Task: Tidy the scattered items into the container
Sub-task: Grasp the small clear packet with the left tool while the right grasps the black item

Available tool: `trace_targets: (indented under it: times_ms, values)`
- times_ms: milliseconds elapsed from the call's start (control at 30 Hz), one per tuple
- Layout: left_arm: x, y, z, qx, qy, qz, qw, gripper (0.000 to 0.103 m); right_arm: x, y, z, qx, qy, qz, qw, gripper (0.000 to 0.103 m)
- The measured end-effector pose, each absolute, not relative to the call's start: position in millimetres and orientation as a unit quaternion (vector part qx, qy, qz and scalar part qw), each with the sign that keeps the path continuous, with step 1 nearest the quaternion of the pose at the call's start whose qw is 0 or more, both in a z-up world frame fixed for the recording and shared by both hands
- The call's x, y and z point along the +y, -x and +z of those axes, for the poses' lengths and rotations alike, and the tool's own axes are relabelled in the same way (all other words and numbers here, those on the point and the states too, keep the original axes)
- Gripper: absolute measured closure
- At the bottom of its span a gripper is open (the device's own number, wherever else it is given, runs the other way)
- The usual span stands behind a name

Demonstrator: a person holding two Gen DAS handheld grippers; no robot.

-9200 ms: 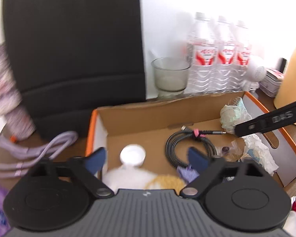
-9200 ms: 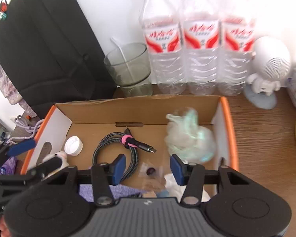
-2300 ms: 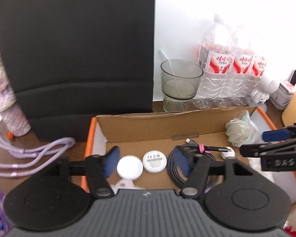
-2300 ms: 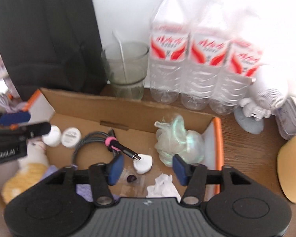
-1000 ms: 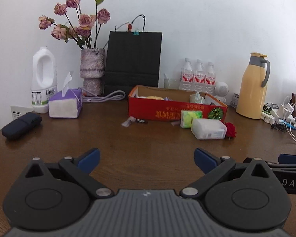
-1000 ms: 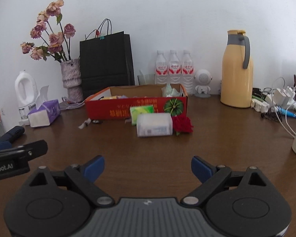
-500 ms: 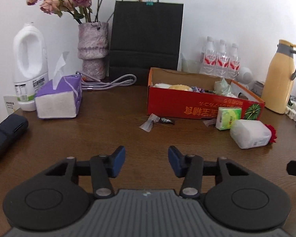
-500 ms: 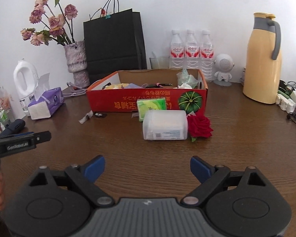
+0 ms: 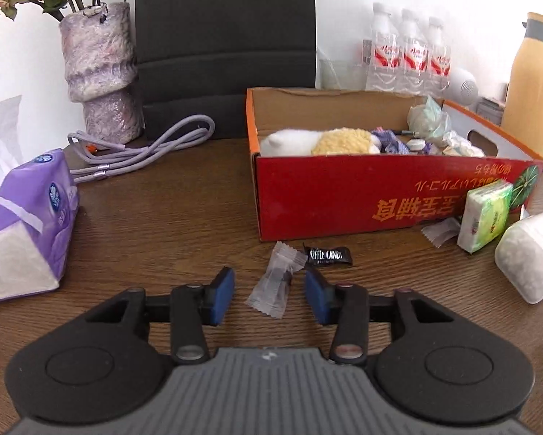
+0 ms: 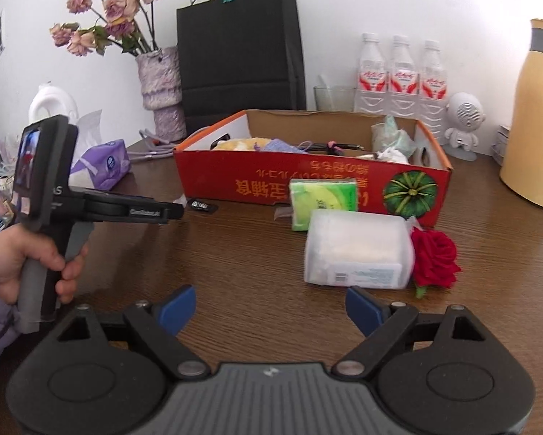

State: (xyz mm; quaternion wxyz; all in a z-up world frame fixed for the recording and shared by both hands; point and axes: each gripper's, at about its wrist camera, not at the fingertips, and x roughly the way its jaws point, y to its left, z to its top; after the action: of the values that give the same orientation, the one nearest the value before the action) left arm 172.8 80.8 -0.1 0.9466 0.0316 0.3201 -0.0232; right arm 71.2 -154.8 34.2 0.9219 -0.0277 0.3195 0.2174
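A clear-wrapped candy (image 9: 274,284) lies on the brown table between the blue pads (image 9: 222,294) of my left gripper (image 9: 269,295). Its jaws are closing, and a gap shows on each side of the candy. Just beyond lies a black coffee candy (image 9: 327,256). The red cardboard box (image 9: 380,195) behind them holds a plush toy (image 9: 318,141), a cable and crumpled wrappers. My right gripper (image 10: 270,308) stands wide open with nothing between its pads, short of a white plastic container (image 10: 358,250) and a red rose (image 10: 434,257). A green tissue pack (image 10: 322,199) leans on the box (image 10: 235,177).
A purple tissue box (image 9: 28,217), a vase (image 9: 101,72), a black bag (image 9: 224,36) and a lavender cord (image 9: 144,148) sit at the left and back. Water bottles (image 10: 400,72), a glass (image 10: 334,98), a white speaker figure (image 10: 463,123) and a yellow jug (image 10: 536,116) stand behind the box. A hand (image 10: 35,264) holds the left gripper.
Both grippers have come forward toward the box. The left jaws have narrowed from wide open and now flank the clear-wrapped candy. The right jaws stay wide.
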Motion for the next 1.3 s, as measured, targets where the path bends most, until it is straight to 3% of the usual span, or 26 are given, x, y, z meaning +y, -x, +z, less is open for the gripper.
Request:
trace_targets:
  times_ms: [33,100,300,367,533,633,733,833,933,1300]
  values:
    - [81,-173,0,0.319,-0.029,-0.029,0.947,0.085,-150,-76,35,0.316,0.032,0.223,0.922,0.015]
    - [81,-168,1,0.310,-0.027,-0.023,0.950,0.089,-139,-85,38,0.309,0.039,0.236,0.921,0.016]
    - [104,-136,22,0.260,0.046,0.009,0.964,0.092,-93,-138,31,0.333,0.020,0.294,0.896,0.022]
    - [114,-125,29,0.239,0.071,0.024,0.968,0.092,-72,-157,28,0.343,0.024,0.289,0.894,0.034]
    - [135,-120,41,0.218,0.117,0.040,0.968,0.092,-21,-186,19,0.338,0.048,0.250,0.906,0.044]
    - [143,-113,47,0.201,0.127,0.048,0.970,0.092,-9,-197,11,0.361,0.023,0.230,0.904,0.062]
    - [143,-112,48,0.205,0.125,0.040,0.970,0.092,6,-191,8,0.341,0.071,0.207,0.914,0.075]
    - [146,-110,51,0.201,0.132,0.027,0.970,0.092,9,-187,7,0.336,0.085,0.203,0.916,0.079]
    - [146,-110,51,0.200,0.134,0.029,0.970,0.092,9,-185,9,0.341,0.094,0.207,0.912,0.098]
    - [130,-59,63,0.167,0.137,0.060,0.975,0.092,-25,-138,18,0.326,0.086,0.214,0.917,0.098]
